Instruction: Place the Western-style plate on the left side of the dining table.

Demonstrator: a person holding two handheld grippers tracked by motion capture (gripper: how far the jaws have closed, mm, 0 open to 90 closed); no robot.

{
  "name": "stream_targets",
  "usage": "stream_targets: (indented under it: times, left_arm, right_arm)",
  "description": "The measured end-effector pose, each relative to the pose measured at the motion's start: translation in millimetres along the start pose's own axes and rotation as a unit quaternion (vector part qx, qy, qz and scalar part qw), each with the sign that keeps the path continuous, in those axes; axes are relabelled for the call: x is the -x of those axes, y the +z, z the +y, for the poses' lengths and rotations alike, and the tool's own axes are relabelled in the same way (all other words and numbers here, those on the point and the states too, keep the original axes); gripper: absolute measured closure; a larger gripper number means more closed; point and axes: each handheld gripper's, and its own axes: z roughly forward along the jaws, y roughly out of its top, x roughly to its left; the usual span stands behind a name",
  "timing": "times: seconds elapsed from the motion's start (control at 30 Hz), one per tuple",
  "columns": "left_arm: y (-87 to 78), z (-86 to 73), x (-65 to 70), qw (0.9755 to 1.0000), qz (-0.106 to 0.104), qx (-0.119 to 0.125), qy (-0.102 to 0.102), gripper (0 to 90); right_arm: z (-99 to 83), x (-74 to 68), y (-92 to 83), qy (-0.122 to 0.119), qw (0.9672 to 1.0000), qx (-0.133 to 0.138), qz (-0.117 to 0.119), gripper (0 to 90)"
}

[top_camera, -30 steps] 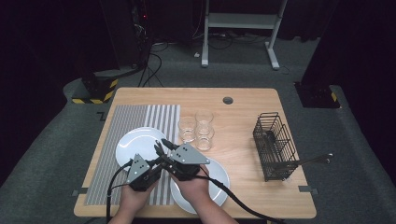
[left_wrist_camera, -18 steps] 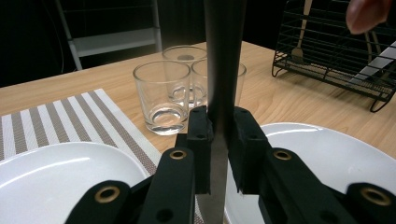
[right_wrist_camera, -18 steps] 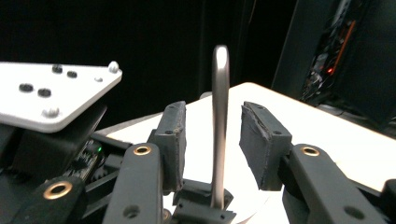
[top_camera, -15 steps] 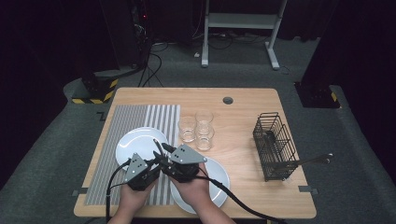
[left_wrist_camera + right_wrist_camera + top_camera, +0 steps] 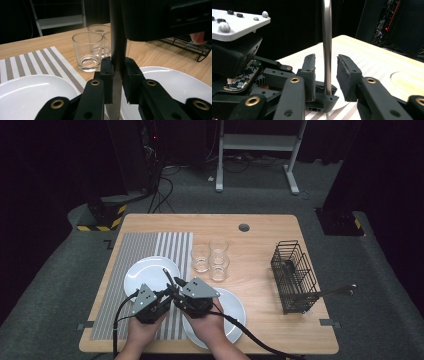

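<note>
Left gripper (image 5: 117, 82) clamps an upright metal handle (image 5: 117, 37); right gripper's (image 5: 325, 75) jaws closing around it.

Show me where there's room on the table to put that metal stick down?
Bare wood lies between the three clear glass tumblers and the black wire basket, and along the far edge by the round grommet hole. The striped grey placemat's far half is free. Near the two white round plates it's crowded.
</note>
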Motion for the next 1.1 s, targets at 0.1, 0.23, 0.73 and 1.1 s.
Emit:
stream_targets:
  times: [0.1, 0.23, 0.73, 1.1]
  left_arm:
    - [-0.2, 0.1, 0.4, 1.0000, 0.000, -0.001, 0.004, 79.4]
    - [0.0, 0.5, 2.2, 1.0000, -0.001, -0.002, 0.005, 79.3]
    - [0.0, 2.0, 3.0, 0.9999, -0.003, -0.007, 0.011, 78.8]
    - [-11.7, 7.3, -0.4, 0.9998, -0.009, -0.014, 0.006, 66.7]
  right_arm:
    - [-2.3, 1.2, 1.0, 0.006, 1.0000, -0.002, 0.004, 71.0]
    - [-5.1, 2.5, 1.9, 0.013, 0.9999, 0.000, 0.006, 72.0]
    - [-13.4, 0.5, 6.4, -0.006, 0.9999, 0.000, -0.009, 82.3]
    - [-13.3, 5.6, 6.9, -0.002, 0.9999, 0.000, -0.013, 82.7]
